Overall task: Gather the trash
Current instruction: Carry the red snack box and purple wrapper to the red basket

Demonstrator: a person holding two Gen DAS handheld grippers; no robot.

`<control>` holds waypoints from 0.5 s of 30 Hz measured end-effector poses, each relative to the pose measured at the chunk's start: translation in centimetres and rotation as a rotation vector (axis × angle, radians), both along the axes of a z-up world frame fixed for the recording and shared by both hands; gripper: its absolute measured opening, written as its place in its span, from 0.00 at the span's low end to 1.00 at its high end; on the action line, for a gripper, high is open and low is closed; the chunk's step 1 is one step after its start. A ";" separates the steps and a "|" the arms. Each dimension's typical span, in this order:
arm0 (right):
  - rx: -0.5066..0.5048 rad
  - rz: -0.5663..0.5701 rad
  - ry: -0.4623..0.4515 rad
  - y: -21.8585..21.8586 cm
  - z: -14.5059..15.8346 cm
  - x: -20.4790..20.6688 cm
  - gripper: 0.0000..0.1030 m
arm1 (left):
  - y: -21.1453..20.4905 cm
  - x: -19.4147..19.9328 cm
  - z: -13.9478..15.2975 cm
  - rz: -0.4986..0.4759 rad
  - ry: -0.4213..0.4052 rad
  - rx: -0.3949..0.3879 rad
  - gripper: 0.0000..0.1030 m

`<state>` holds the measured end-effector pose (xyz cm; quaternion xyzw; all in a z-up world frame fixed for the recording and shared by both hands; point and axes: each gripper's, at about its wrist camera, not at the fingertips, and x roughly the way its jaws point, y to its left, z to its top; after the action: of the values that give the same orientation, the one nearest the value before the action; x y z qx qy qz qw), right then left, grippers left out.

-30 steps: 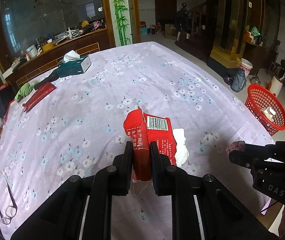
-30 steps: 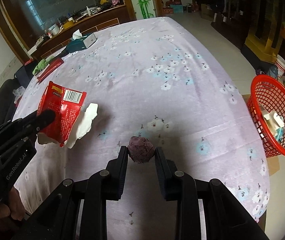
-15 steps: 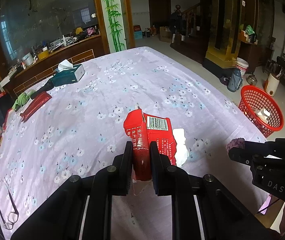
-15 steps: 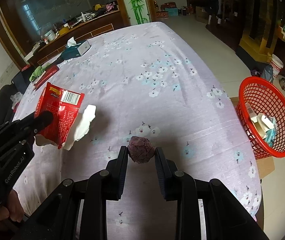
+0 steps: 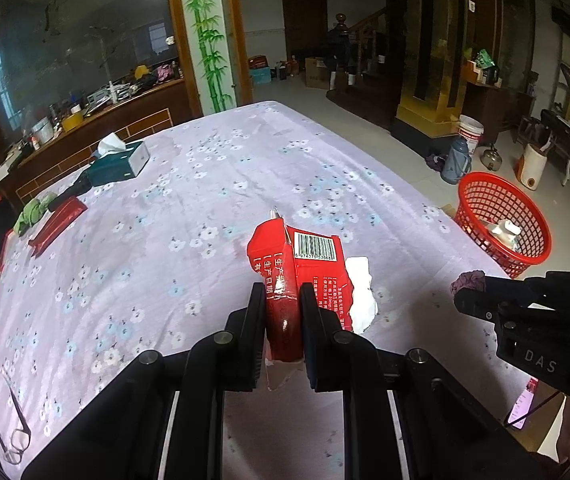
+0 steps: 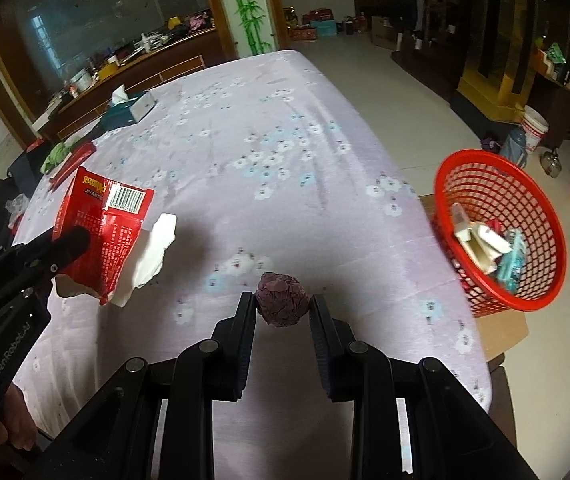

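Observation:
My left gripper (image 5: 283, 294) is shut on a torn red carton (image 5: 297, 272) with a barcode and a white torn lining, held above the table. From the right wrist view the same red carton (image 6: 105, 232) hangs at the left. My right gripper (image 6: 283, 304) is shut on a crumpled purple ball of paper (image 6: 281, 298), also lifted off the cloth; the purple ball (image 5: 469, 280) shows at the right in the left wrist view. A red mesh basket (image 6: 501, 224) with several scraps inside stands on the floor past the table's right edge, and the red basket (image 5: 501, 224) is seen from the left too.
The table wears a lilac flowered cloth (image 5: 205, 208). A teal tissue box (image 5: 119, 160), a flat red packet (image 5: 57, 220) and a green cloth (image 5: 33, 212) lie at the far left. Glasses (image 5: 9, 428) rest near the front left edge. A phone (image 5: 523, 400) glows low right.
Both grippers have risen and tilted up while keeping their loads; the table and basket sit lower in view and more of the room shows.

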<state>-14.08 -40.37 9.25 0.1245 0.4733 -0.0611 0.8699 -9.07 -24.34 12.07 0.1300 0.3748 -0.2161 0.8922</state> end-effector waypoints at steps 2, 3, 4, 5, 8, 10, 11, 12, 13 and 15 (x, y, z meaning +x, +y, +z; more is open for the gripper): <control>0.001 -0.008 -0.001 -0.5 0.1 -0.3 0.28 | -0.6 -0.1 0.0 -0.010 0.001 0.002 0.15; 0.000 -0.013 -0.002 -0.8 0.1 -0.4 0.28 | -1.0 -0.2 0.0 -0.017 0.001 0.001 0.15; -0.004 -0.017 -0.003 -1.0 0.2 -0.6 0.28 | -1.3 -0.3 0.1 -0.022 0.000 0.000 0.15; -0.010 -0.022 -0.005 -1.3 0.3 -0.7 0.28 | -1.5 -0.4 0.1 -0.026 -0.001 0.000 0.15; -0.031 -0.039 -0.010 -1.9 0.5 -1.1 0.28 | -2.5 -0.6 0.1 -0.037 0.004 -0.001 0.15; -0.045 -0.049 -0.019 -2.2 0.6 -1.4 0.29 | -3.0 -0.6 0.1 -0.043 0.005 0.003 0.15; -0.052 -0.056 -0.025 -2.5 0.7 -1.8 0.28 | -3.3 -0.7 0.0 -0.049 0.007 0.007 0.15; -0.055 -0.060 -0.027 -2.7 0.7 -1.9 0.28 | -3.8 -0.8 0.0 -0.056 0.009 0.012 0.15; -0.052 -0.067 -0.028 -3.1 0.7 -2.2 0.28 | -4.1 -0.9 0.0 -0.060 0.010 0.015 0.15; -0.050 -0.080 -0.029 -3.7 0.7 -2.5 0.29 | -4.9 -1.1 -0.1 -0.076 0.012 0.023 0.15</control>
<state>-16.57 -44.02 9.92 0.1225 0.4537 -0.1057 0.8764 -10.17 -29.27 12.01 0.1529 0.3775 -0.2464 0.8794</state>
